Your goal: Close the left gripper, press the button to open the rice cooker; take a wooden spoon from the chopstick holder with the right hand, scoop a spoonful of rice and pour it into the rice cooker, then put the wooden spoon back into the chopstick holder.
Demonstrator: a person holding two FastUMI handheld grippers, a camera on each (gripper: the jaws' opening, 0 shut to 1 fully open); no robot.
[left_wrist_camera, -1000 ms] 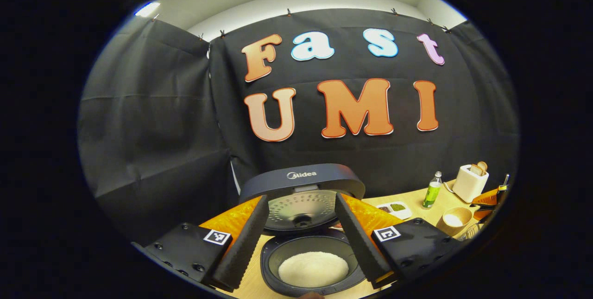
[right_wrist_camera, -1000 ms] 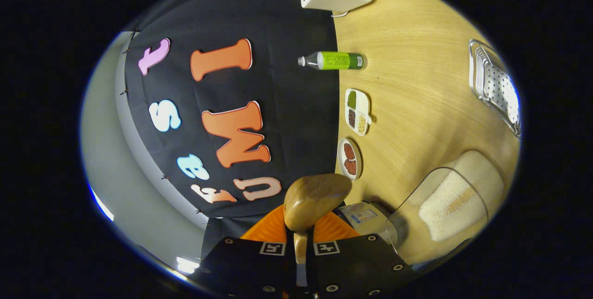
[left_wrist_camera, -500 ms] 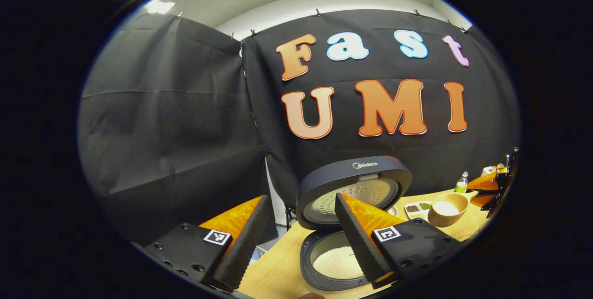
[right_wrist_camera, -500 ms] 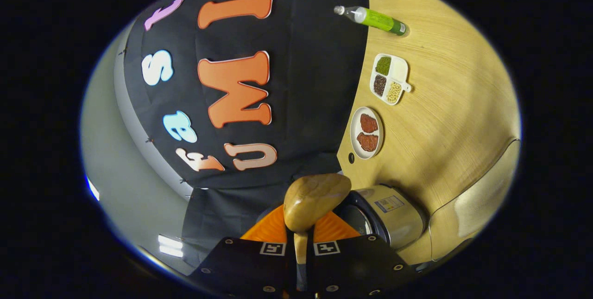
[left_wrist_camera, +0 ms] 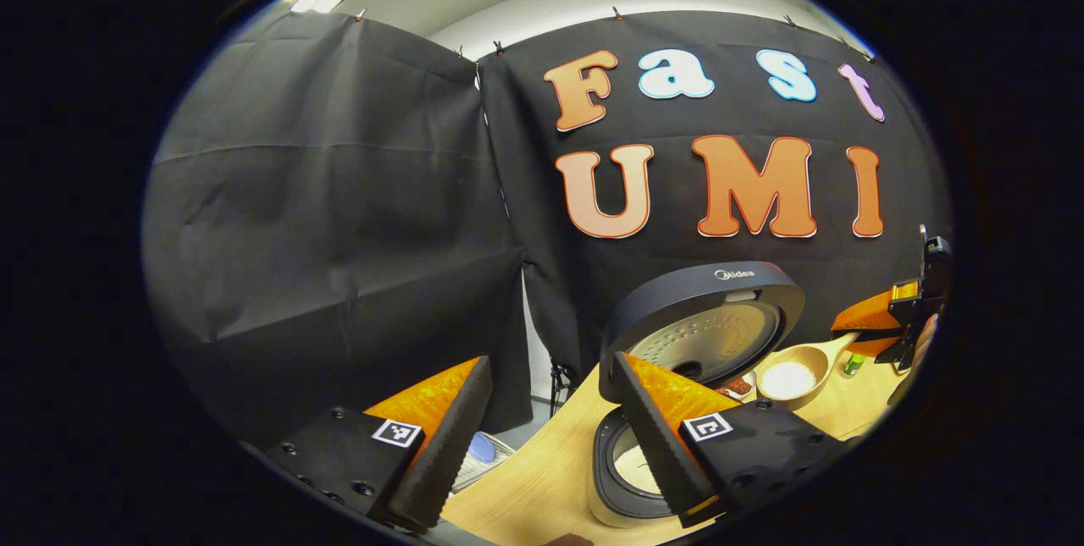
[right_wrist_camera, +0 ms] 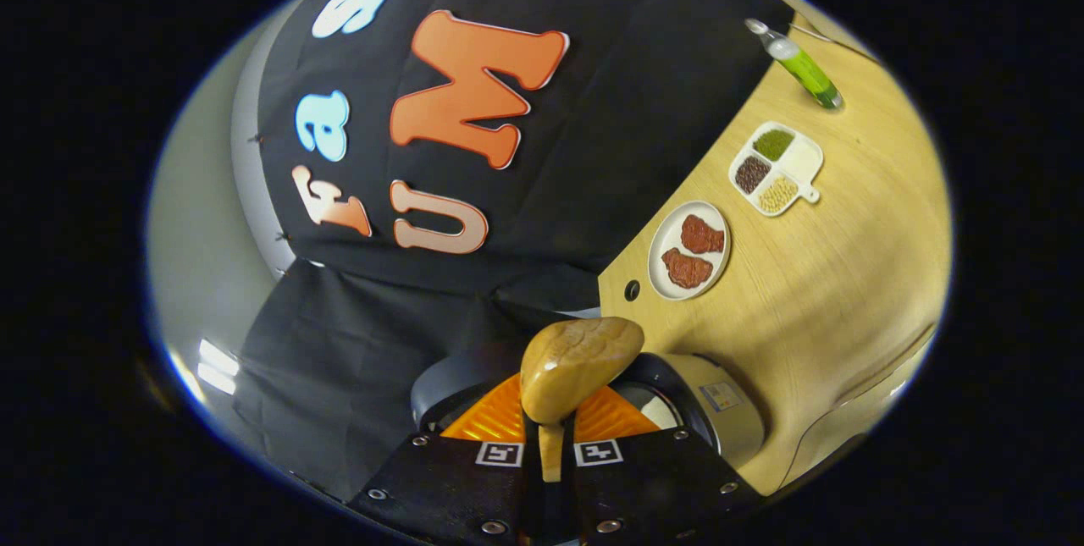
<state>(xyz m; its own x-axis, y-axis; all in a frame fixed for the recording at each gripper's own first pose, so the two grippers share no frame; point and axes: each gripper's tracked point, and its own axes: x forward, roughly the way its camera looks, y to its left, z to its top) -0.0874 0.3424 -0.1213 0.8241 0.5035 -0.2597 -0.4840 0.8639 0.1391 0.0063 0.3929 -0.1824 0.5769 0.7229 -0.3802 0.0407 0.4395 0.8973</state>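
While its two fingers stand wide apart at the bottom of the left gripper view, the left gripper (left_wrist_camera: 550, 436) holds nothing. Just behind its right-hand finger (left_wrist_camera: 656, 440), at lower centre-right, sits the rice cooker (left_wrist_camera: 631, 466) on the wooden table (left_wrist_camera: 533, 487), its lid (left_wrist_camera: 703, 322) swung up and a little white rice visible in the pot. Right of the lid, the wooden spoon (left_wrist_camera: 792, 377) hangs with white rice in its bowl, its handle running to the right gripper (left_wrist_camera: 889, 322) at the right edge of the frame, where part of a hand (left_wrist_camera: 919, 343) shows. A small green bottle (left_wrist_camera: 853, 362) stands low beyond the spoon.

At the bottom centre of the right gripper view, the right gripper (right_wrist_camera: 550, 449) has its fingers drawn together on the spoon's handle, and the back of the wooden spoon (right_wrist_camera: 576, 364) bulges just above them. Directly behind it lies the rice cooker (right_wrist_camera: 711, 406), partly hidden. Farther up the table (right_wrist_camera: 847, 292), toward the right of the frame, rests a white plate (right_wrist_camera: 688, 250) with two reddish pieces, then a divided dish (right_wrist_camera: 775, 168) of green, dark and pale grains, and farthest, at upper right, the green bottle (right_wrist_camera: 804, 68).
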